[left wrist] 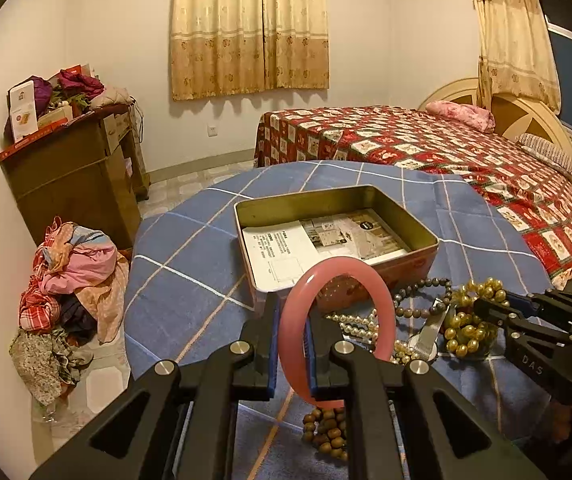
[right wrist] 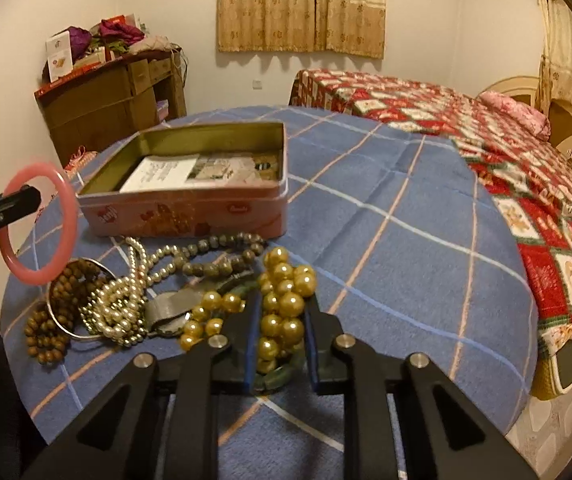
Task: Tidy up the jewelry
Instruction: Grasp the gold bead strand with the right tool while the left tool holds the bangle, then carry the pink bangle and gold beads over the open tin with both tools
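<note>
left gripper: clamped on pink bangle, held upright above the blue checked cloth, just before the open tin. right gripper: jaws narrow, closed around gold bead strand at the jewelry heap.

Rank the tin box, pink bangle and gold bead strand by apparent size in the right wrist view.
1. tin box
2. pink bangle and gold bead strand: look similar, and the strand is nearer the camera, so unranked.
</note>
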